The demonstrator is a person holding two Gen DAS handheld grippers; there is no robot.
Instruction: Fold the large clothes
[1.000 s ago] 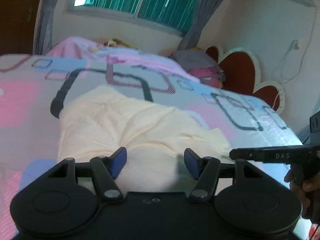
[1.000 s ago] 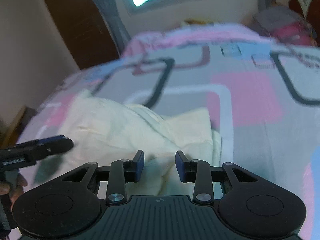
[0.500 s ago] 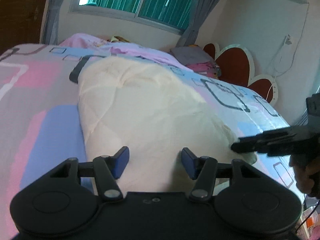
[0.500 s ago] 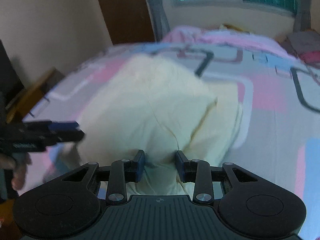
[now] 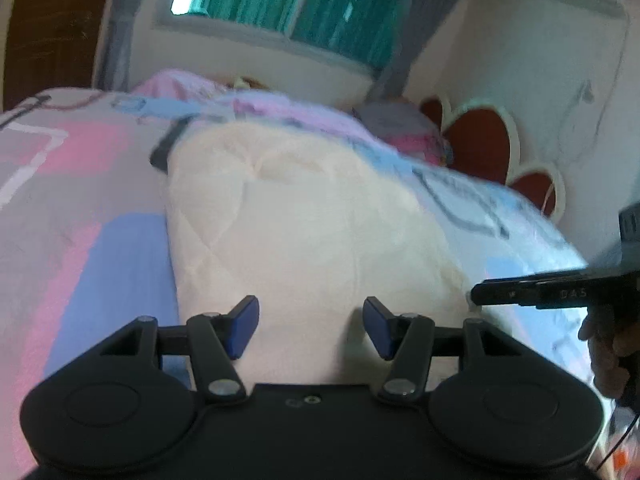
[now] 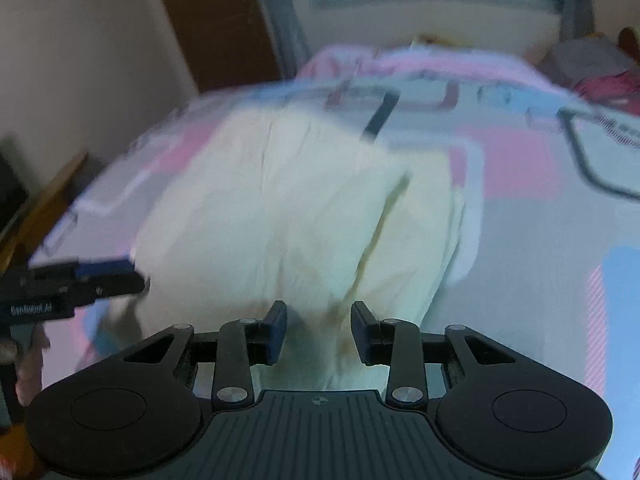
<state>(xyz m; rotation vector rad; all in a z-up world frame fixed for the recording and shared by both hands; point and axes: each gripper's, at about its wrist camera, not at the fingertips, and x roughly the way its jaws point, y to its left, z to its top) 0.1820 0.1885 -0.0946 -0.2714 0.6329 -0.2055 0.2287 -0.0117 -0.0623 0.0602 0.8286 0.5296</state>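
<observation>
A large cream garment (image 5: 304,232) lies spread on the patterned bedspread (image 5: 72,216); it also shows in the right wrist view (image 6: 280,216). My left gripper (image 5: 311,327) is open, its blue pads apart over the garment's near edge. My right gripper (image 6: 319,332) is open, with the near edge of the garment lying between its fingers. The right gripper's fingers show in the left wrist view (image 5: 532,294) at the garment's right corner. The left gripper's fingers show in the right wrist view (image 6: 92,280) at the left corner.
The pink, blue and grey bedspread (image 6: 540,208) covers the bed. Pillows and folded clothes (image 5: 404,128) lie at the far end by a heart-shaped headboard (image 5: 480,144). A window with green blinds (image 5: 304,4) is behind. A wooden door (image 6: 212,24) and wooden furniture (image 6: 44,196) stand left.
Both grippers have drawn back toward the near edge of the bed and the garment now lies flatter and longer. The right gripper's jaws have opened wider. Frames are motion-blurred.
</observation>
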